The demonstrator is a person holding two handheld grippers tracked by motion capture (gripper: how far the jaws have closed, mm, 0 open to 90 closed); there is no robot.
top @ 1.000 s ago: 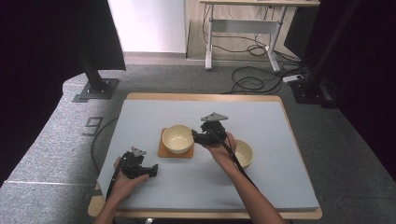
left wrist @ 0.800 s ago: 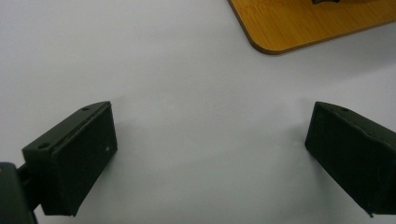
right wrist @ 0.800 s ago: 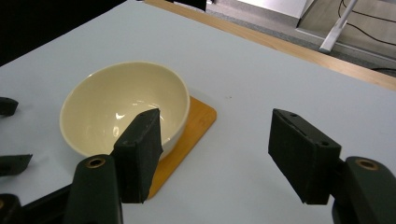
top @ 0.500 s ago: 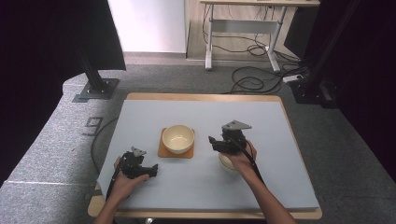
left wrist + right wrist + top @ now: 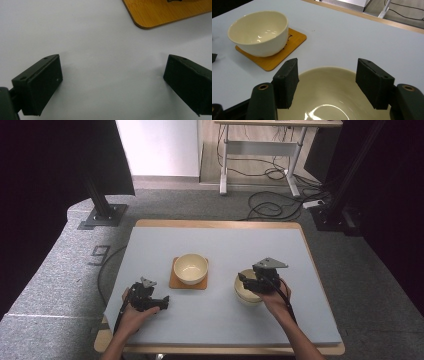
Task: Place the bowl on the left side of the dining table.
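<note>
A cream bowl point(image 5: 190, 267) point(image 5: 258, 32) stands on a square wooden coaster point(image 5: 175, 282) point(image 5: 294, 37) in the middle of the grey mat. A second cream bowl point(image 5: 245, 296) point(image 5: 332, 100) sits bare on the mat to its right. My right gripper point(image 5: 246, 282) point(image 5: 327, 72) hovers over this second bowl. Its jaws are open and spread above the bowl's far rim, with no pad pressing on it. My left gripper point(image 5: 164, 301) point(image 5: 112, 72) rests low over the mat at the front left, jaws wide open and empty. One corner of the coaster point(image 5: 162, 12) lies just ahead of it.
The grey mat point(image 5: 225, 245) covers a wooden table whose edge point(image 5: 220, 224) shows at the back. A black stand base point(image 5: 102, 215) sits on the floor at the left. A desk frame and cables point(image 5: 270, 205) lie behind the table.
My right gripper has moved right and toward the person, from beside the bowl on the coaster to above the second bowl. The left gripper has not moved.
</note>
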